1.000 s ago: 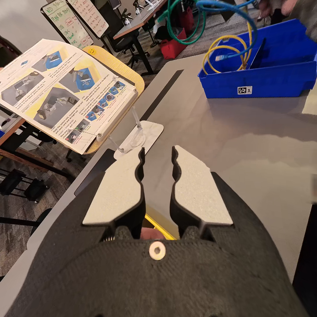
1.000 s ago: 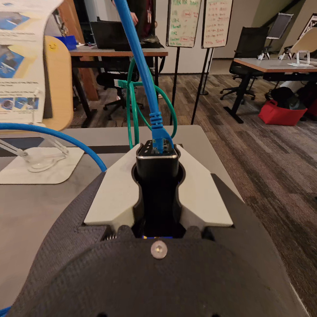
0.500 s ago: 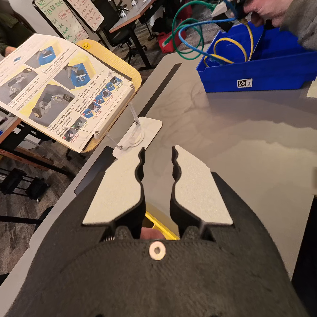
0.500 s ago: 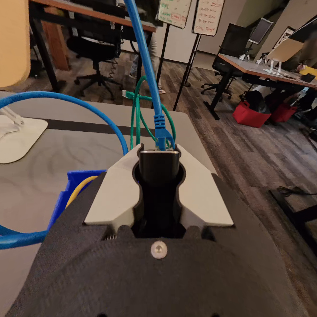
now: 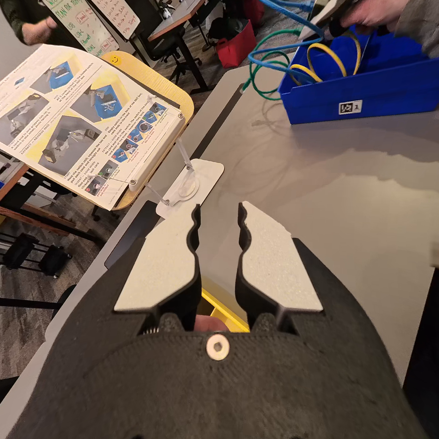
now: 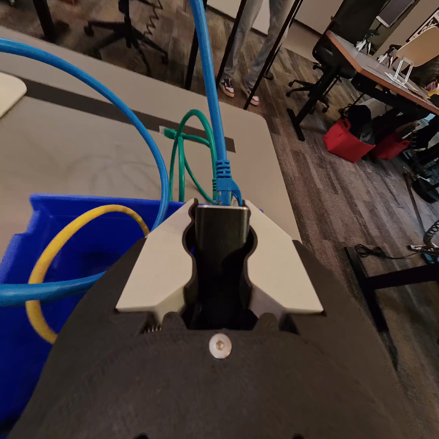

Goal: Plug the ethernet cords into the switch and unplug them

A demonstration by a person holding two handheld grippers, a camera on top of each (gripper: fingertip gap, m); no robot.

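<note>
Where our right tongs clamp on the black switch, the right wrist view shows the box standing lengthwise between the two pale fingers, its metal-edged port face turned away from us. A blue cord is plugged into that face, its ribbed boot just past the fingertips, and it runs up out of frame; a green cord also meets the port face, though we cannot tell how deep it sits. The green one loops over the grey tabletop, its free plug lying on a dark strip. A second sweep of blue cable arcs at left and crosses over the blue bin, where a yellow cord coils inside. The switch hangs just above the bin's far corner.

Only the left wrist view shows our left tongs, parted and empty, held over bare tabletop well apart from the bin. It alone shows a bent instruction sheet on a wooden board, on a clear stand with a white base, at the tabletop's left edge. Far off at upper right, it catches the right tongs in a hand above the bin, with blue, green and yellow cords trailing beneath. The bin's front carries a small square tag.
</note>
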